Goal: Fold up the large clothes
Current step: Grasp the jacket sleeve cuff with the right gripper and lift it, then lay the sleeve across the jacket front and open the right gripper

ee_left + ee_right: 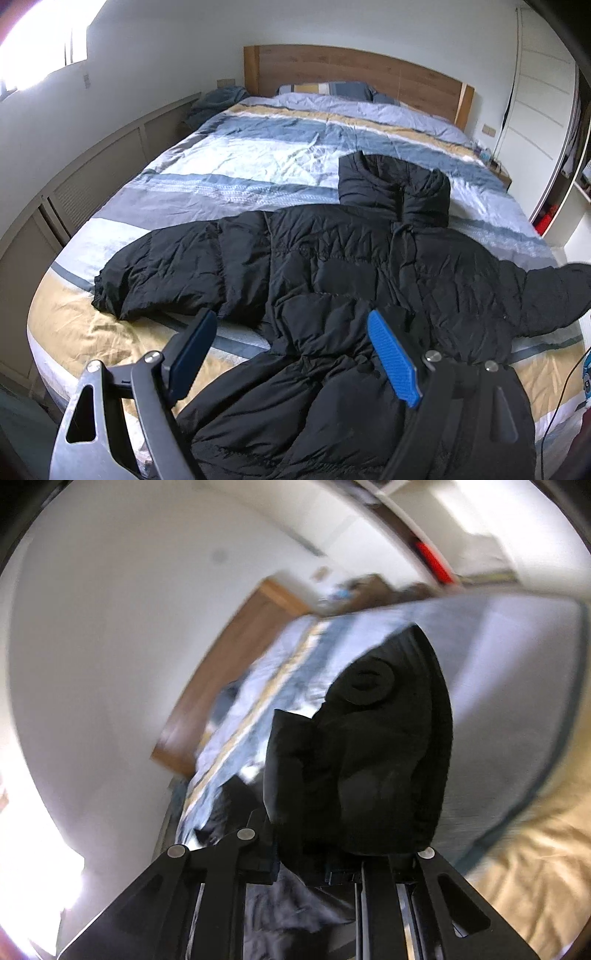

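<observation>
Bed [258, 147]: black jacket [332, 266] spread; left tool [291, 332] agape; right tool [314, 849] clamps sleeve (right view only).

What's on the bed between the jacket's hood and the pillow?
Nothing but bare striped duvet between the black jacket's hood and the pillow, as the left wrist view shows.

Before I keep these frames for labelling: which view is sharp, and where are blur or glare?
Left wrist: sharp on the black jacket and bed, window glare top left, fisheye bending the walls. Right wrist: motion-smeared throughout, glare lower left, dark sleeve filling the centre.
</observation>
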Demonstrator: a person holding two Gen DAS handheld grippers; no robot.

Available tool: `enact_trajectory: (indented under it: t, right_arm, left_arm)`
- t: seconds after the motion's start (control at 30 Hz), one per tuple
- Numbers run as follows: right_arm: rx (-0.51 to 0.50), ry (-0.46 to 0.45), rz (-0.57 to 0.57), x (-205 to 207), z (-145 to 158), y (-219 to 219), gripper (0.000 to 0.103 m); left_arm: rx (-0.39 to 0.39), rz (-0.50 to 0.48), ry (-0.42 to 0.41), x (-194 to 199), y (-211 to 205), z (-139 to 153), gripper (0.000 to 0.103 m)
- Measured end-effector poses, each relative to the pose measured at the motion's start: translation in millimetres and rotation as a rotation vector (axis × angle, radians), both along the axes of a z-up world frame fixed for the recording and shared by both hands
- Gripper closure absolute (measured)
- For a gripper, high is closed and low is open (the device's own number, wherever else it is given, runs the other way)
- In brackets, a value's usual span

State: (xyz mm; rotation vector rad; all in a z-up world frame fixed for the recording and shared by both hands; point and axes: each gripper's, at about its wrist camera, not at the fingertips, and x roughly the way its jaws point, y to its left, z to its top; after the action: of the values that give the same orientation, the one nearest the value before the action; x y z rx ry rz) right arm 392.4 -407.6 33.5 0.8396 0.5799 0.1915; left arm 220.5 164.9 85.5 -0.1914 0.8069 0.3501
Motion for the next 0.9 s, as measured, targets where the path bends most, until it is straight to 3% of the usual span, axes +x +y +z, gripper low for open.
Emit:
enact_trajectory:
  t: [0.17, 0.37, 0.7, 0.9]
  right_arm:
    - [-0.083, -0.086, 0.18, -8.4, 49.3, 75.2, 0.087]
    - [-0.201, -0.11, 0.374, -31.4, 59.8, 164.8, 0.087]
    - [-0.459, 0.0, 0.632, -77.2, 6.3, 288.4, 0.086]
    - [-0.571, 0.099, 0.719, -82.0, -41.8, 319.9, 0.084]
  left_arm:
    - [-0.012, 0.016, -0.039, -24.9, 13.1, 9.8, 0.019]
    - [-0.042, 0.041, -0.068, -55.2, 26.4, 10.4, 0.019]
    - [-0.068, 0.058, -0.065, -92.1, 36.1, -3.8, 0.019]
    - [-0.072, 0.088, -0.068, -111.7, 41.1, -7.0, 0.019]
